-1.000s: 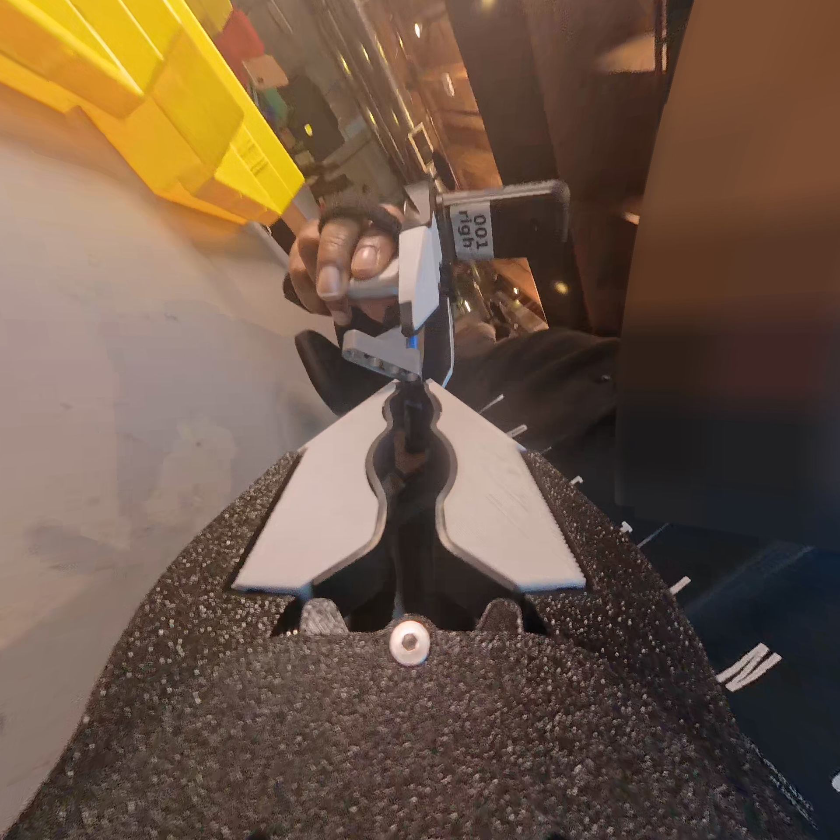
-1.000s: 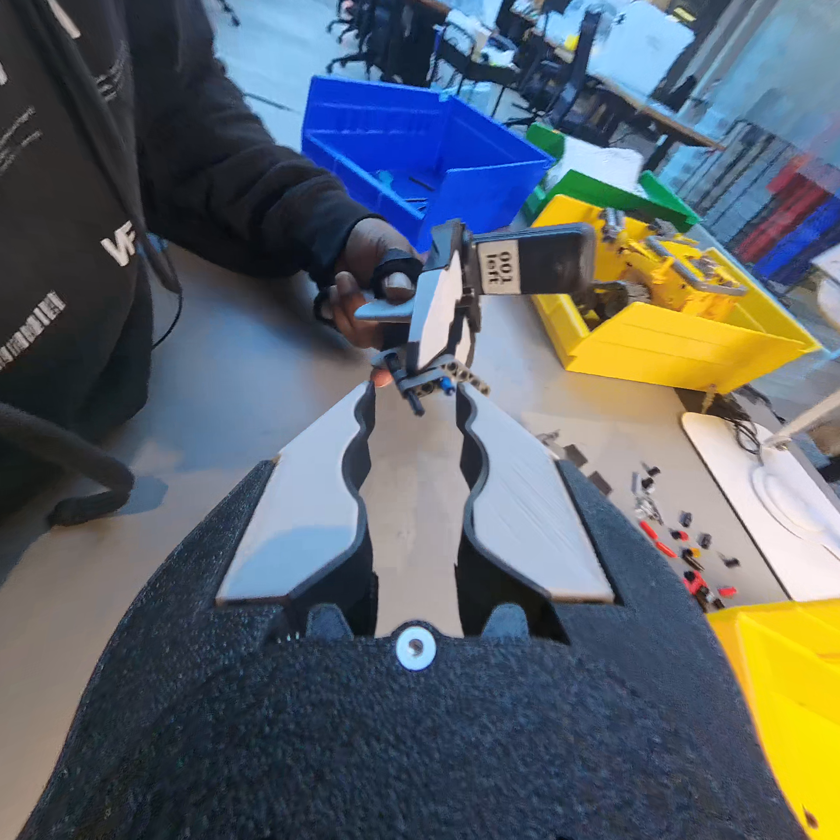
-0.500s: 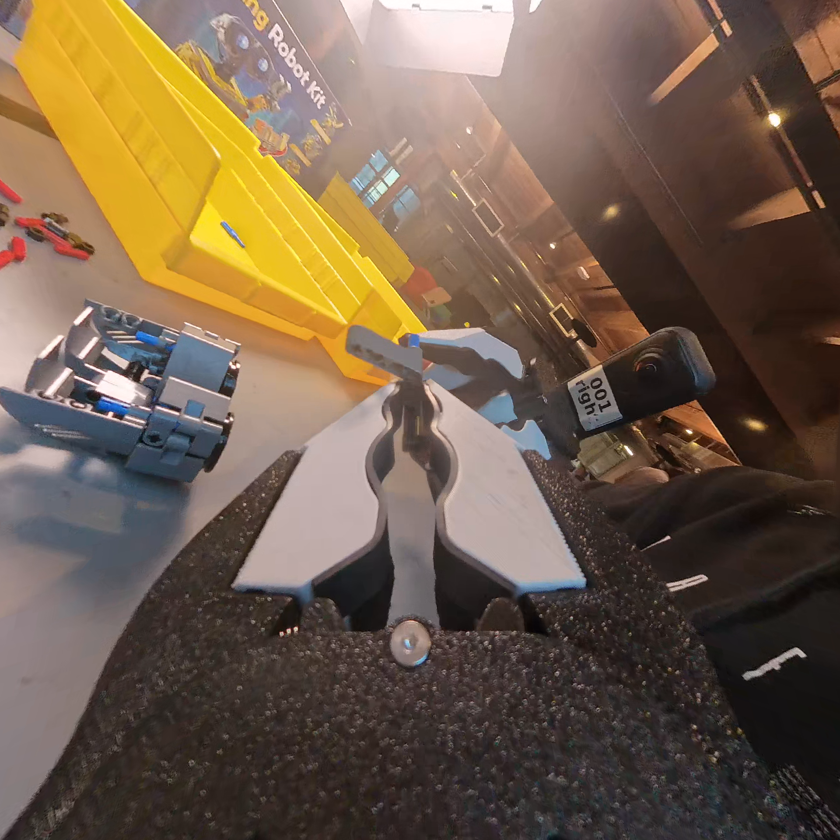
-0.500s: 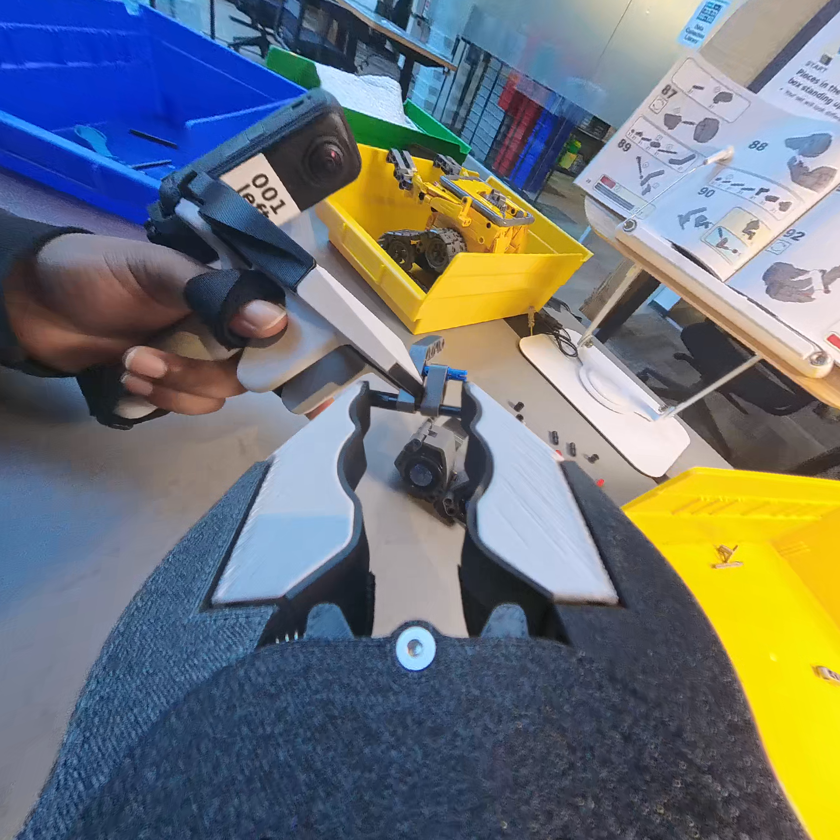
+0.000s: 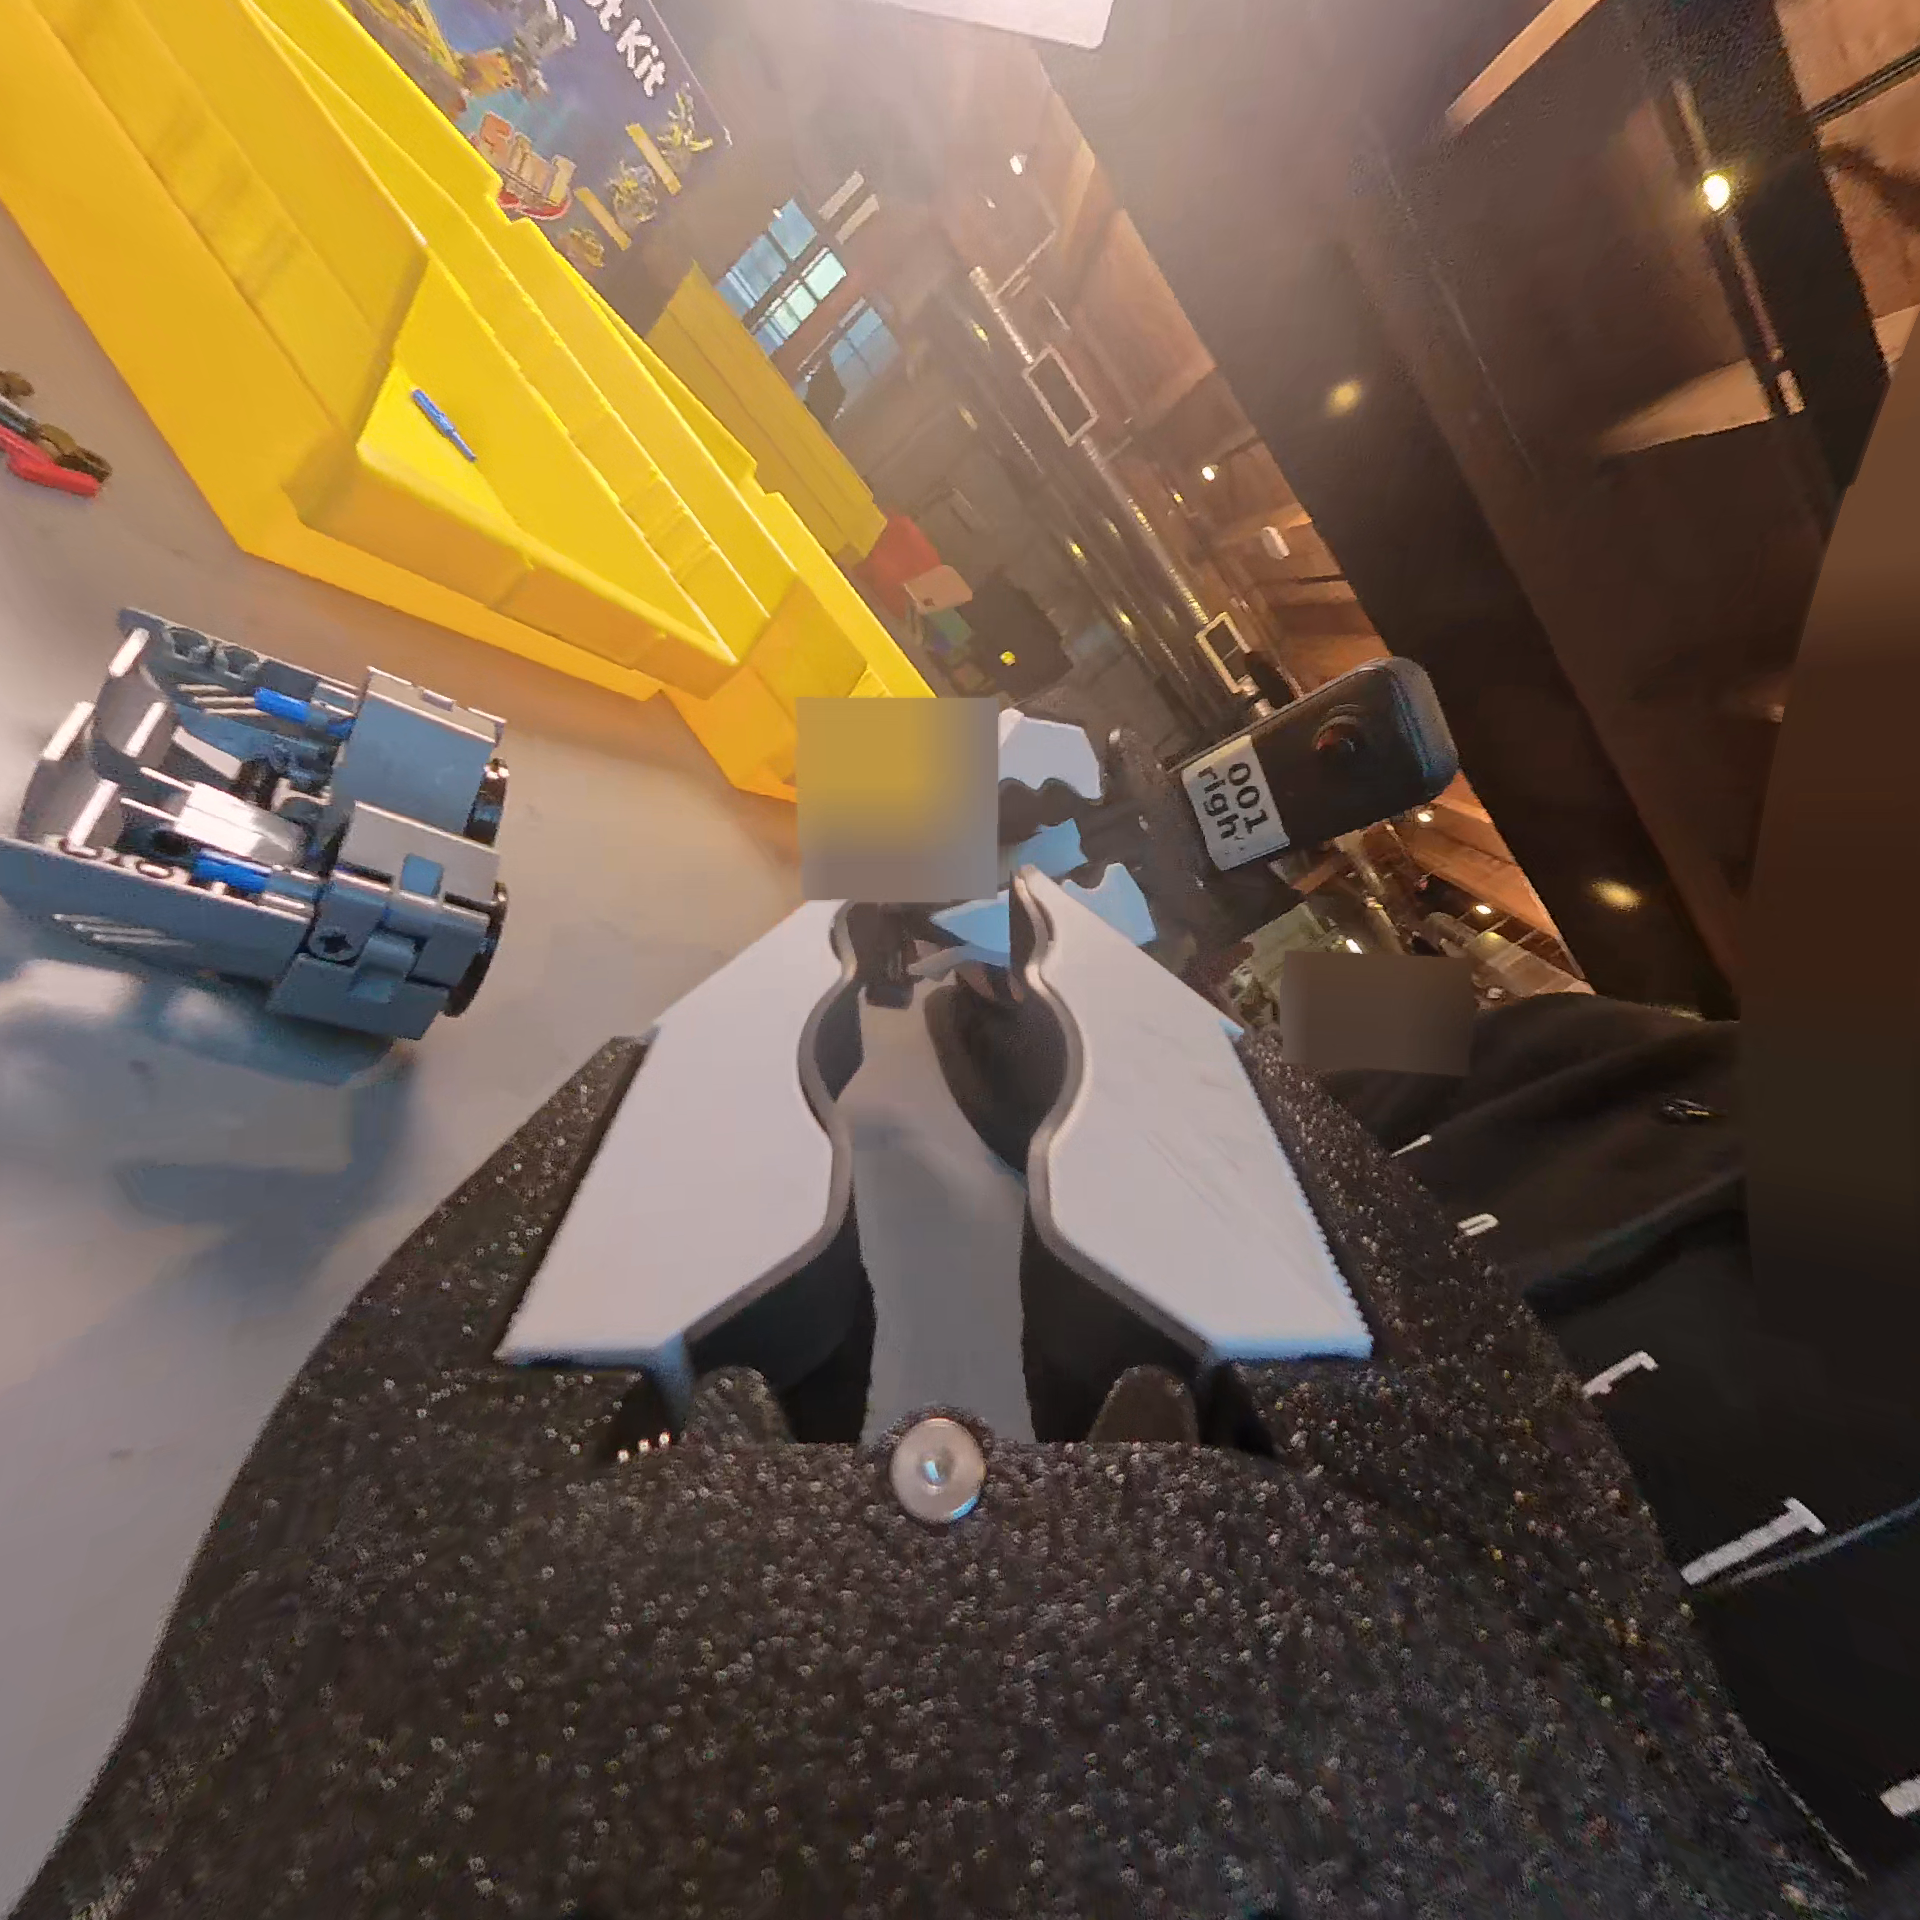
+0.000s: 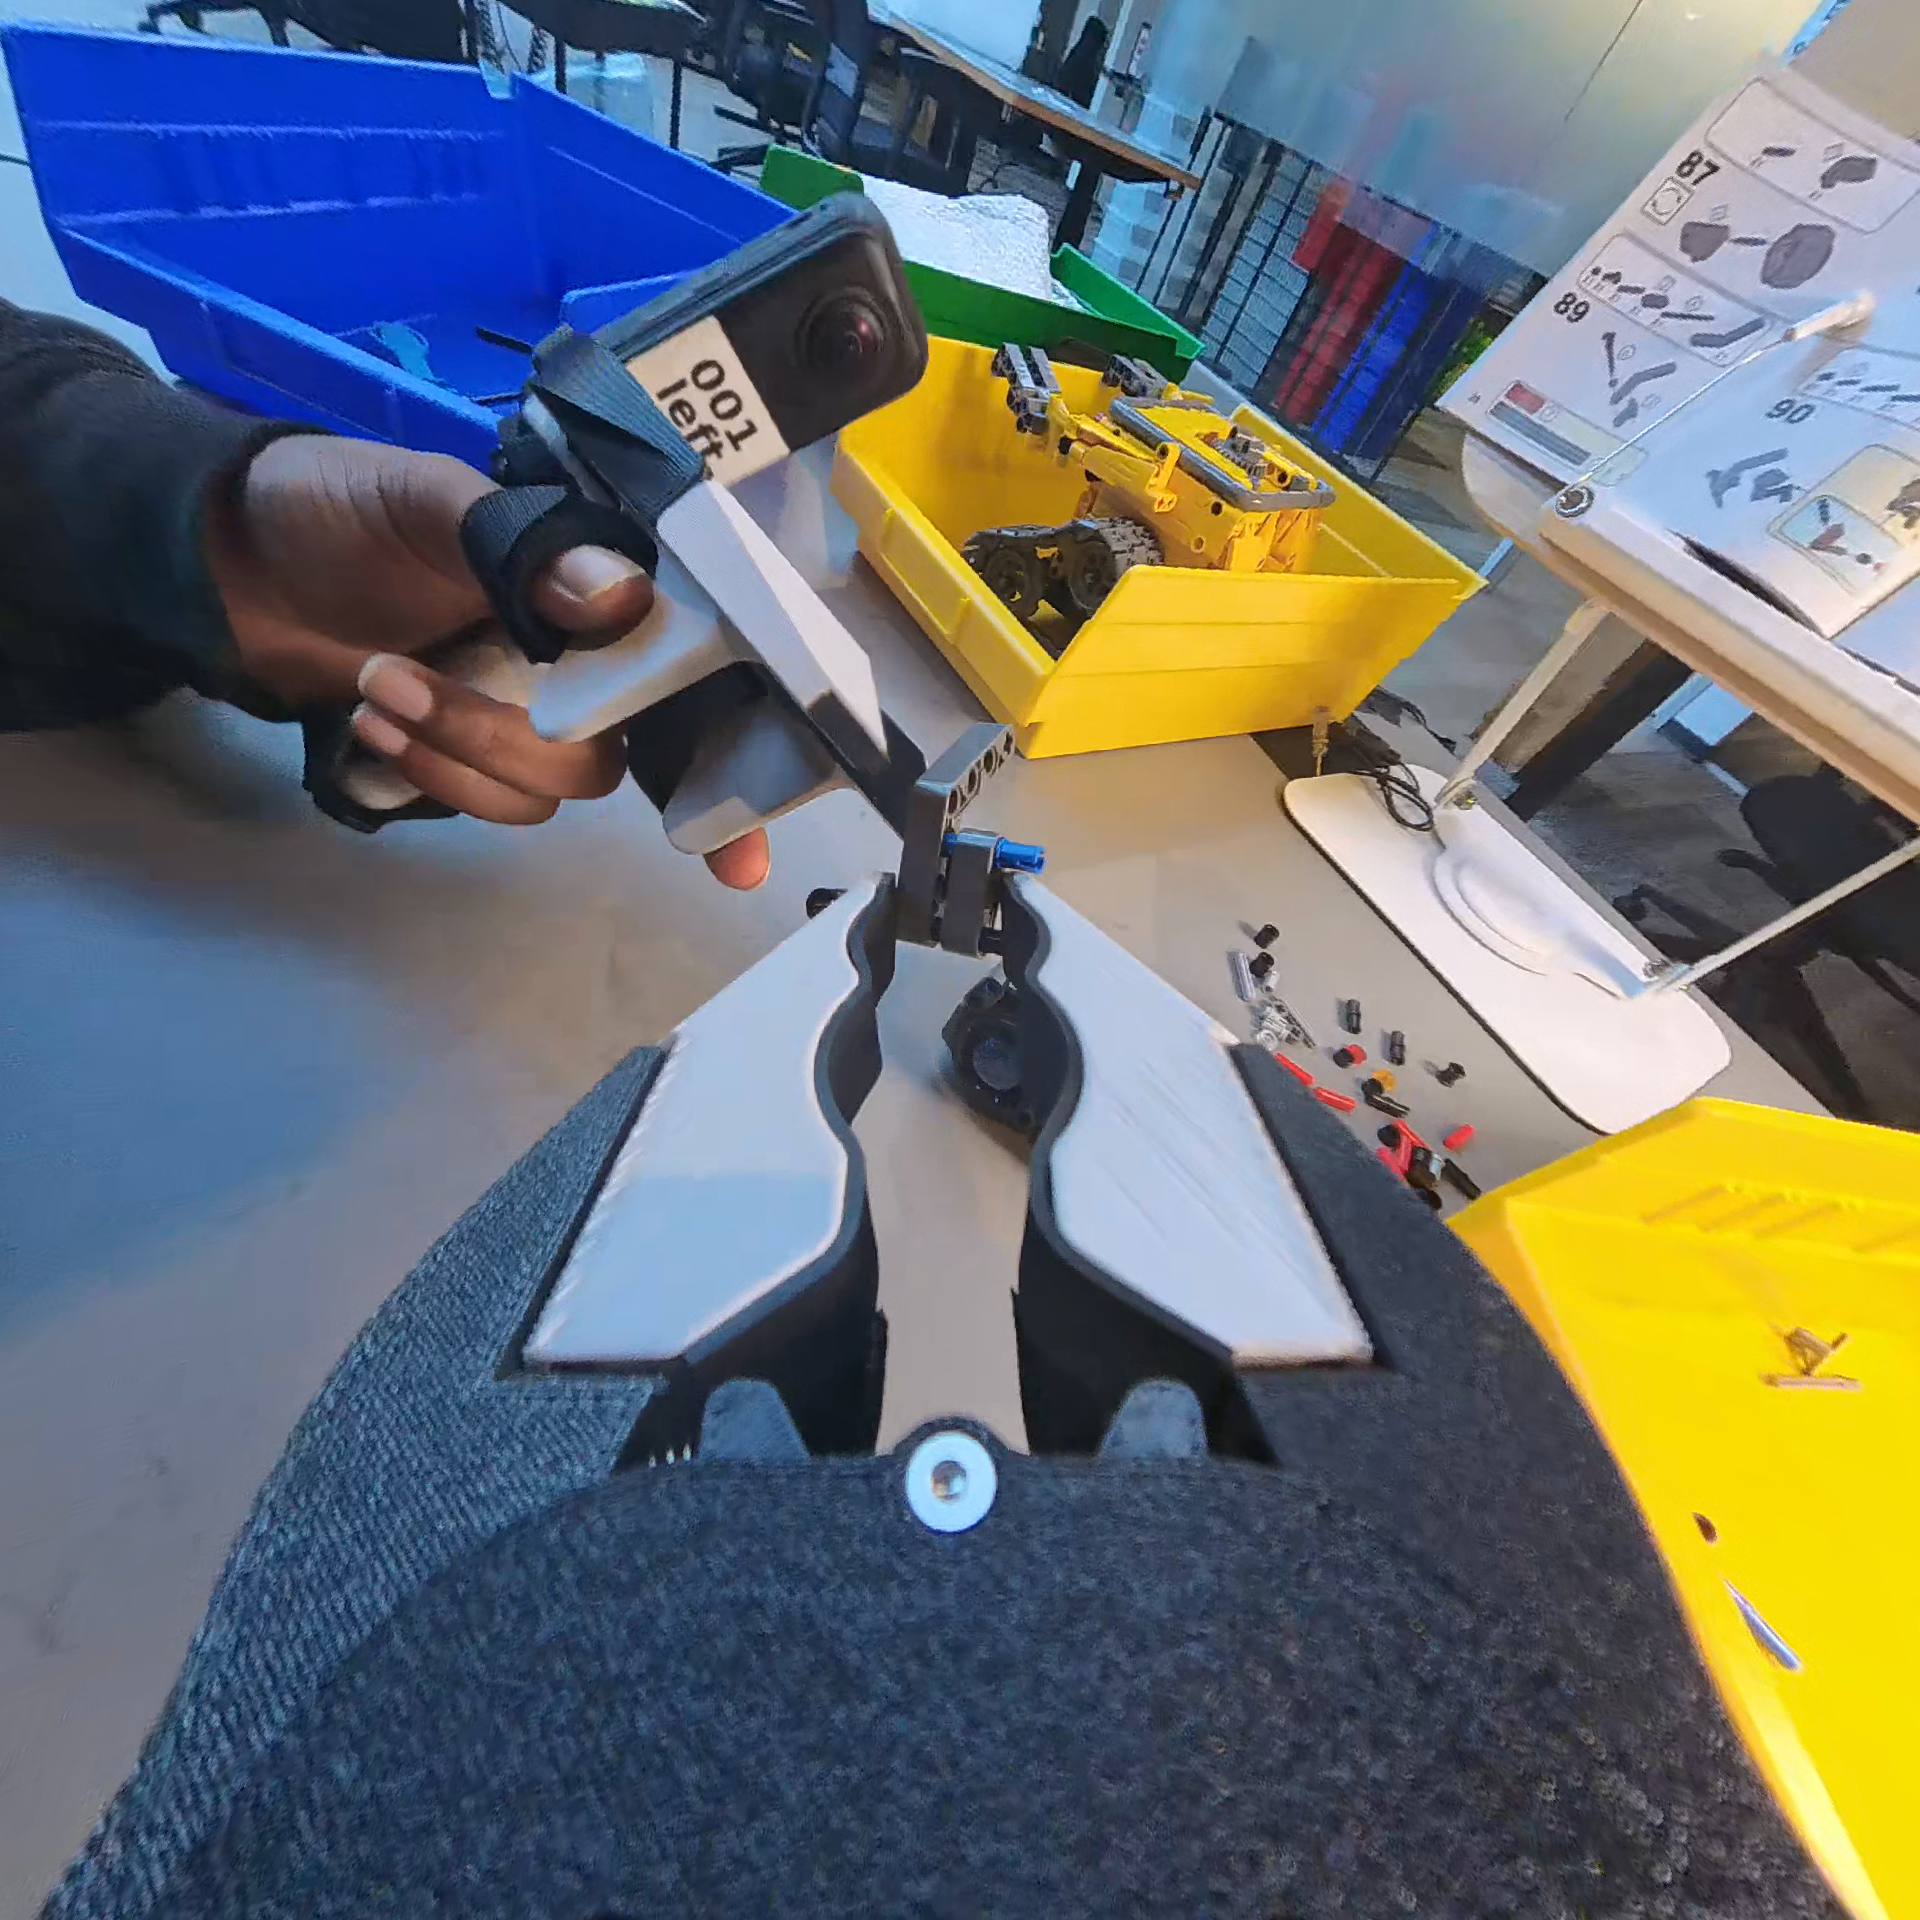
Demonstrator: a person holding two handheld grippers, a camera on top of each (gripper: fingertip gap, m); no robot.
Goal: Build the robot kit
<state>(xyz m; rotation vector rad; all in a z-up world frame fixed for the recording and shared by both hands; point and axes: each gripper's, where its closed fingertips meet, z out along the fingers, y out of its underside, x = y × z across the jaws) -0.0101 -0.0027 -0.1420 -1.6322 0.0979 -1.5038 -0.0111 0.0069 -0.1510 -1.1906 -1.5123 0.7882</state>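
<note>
We count two grippers. The right gripper (image 6: 943, 906) clenches a small grey perforated brick assembly with a blue pin (image 6: 961, 847) between its tips, above the grey tabletop (image 6: 187, 1039). The left gripper (image 5: 932, 925) meets the same piece; a mosaic patch covers its tips in the left wrist view, so we cannot tell its state. We count three yellow plastic bins, one (image 6: 1153, 634) holding a yellow tracked model (image 6: 1143, 499), plus one blue bin (image 6: 312, 229). One grey brick chassis (image 5: 260, 831) lies nearby. Small loose pins (image 6: 1361, 1081) are too tiny to count.
</note>
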